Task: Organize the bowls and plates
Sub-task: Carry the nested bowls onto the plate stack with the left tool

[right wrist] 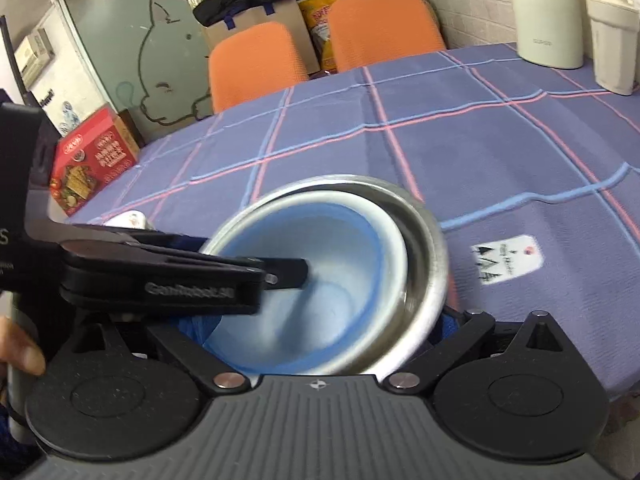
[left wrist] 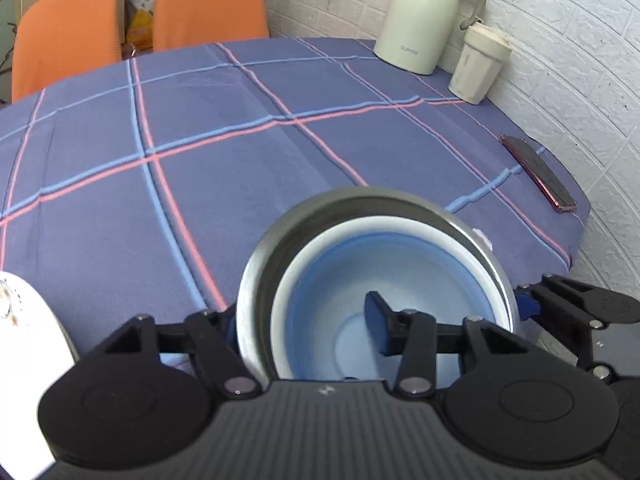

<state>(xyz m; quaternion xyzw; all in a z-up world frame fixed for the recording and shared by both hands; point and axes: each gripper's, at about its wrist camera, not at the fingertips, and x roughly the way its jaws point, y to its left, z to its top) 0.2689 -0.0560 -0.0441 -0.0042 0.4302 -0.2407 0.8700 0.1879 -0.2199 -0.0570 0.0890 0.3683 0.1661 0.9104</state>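
Note:
A blue and white bowl point(left wrist: 360, 280) sits nested inside a steel bowl point(left wrist: 256, 264) above the checked tablecloth. My left gripper point(left wrist: 308, 332) grips the stack at its near rim, one finger point(left wrist: 380, 324) inside the blue bowl and the other outside the steel wall. In the right wrist view the blue bowl point(right wrist: 320, 280) and the steel bowl point(right wrist: 424, 264) lie between my right gripper's wide-spread fingers point(right wrist: 328, 328), and the left gripper point(right wrist: 180, 276) reaches in from the left. A white plate point(left wrist: 24, 332) shows at the left edge.
A cream thermos jug point(left wrist: 428, 16) and a white cup point(left wrist: 478, 64) stand at the back right by the brick wall. A phone point(left wrist: 538, 172) lies near the table's right edge. Two orange chairs point(left wrist: 208, 4) stand behind the table. A red box point(right wrist: 92, 160) is off its left side.

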